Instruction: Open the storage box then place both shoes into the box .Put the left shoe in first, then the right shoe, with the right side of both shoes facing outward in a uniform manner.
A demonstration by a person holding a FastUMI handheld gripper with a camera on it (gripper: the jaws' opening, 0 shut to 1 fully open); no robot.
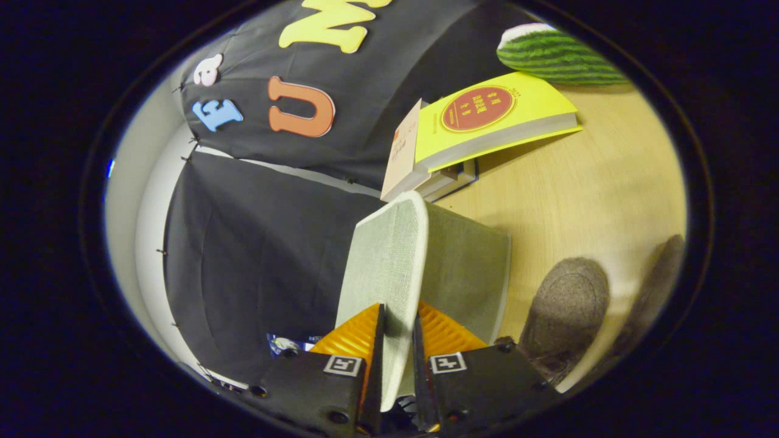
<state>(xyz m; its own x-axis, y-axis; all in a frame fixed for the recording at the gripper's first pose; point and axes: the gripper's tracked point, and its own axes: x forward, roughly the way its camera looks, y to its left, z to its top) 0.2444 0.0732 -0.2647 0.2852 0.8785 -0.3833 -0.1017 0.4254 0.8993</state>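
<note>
A yellow book lies atop stacked books on the wooden table, near what looks like a watermelon-striped cushion.

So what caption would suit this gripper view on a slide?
Tool shut on the box lid, lifting it open beside two grey shoes.

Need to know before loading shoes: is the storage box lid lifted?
Lifted: the pale green fabric lid stands on edge, pinched between the gripper fingers.

We see a pale wooden bench under warm light, black cloth wall behind its far edge, and a white wall past the cloth.
</note>
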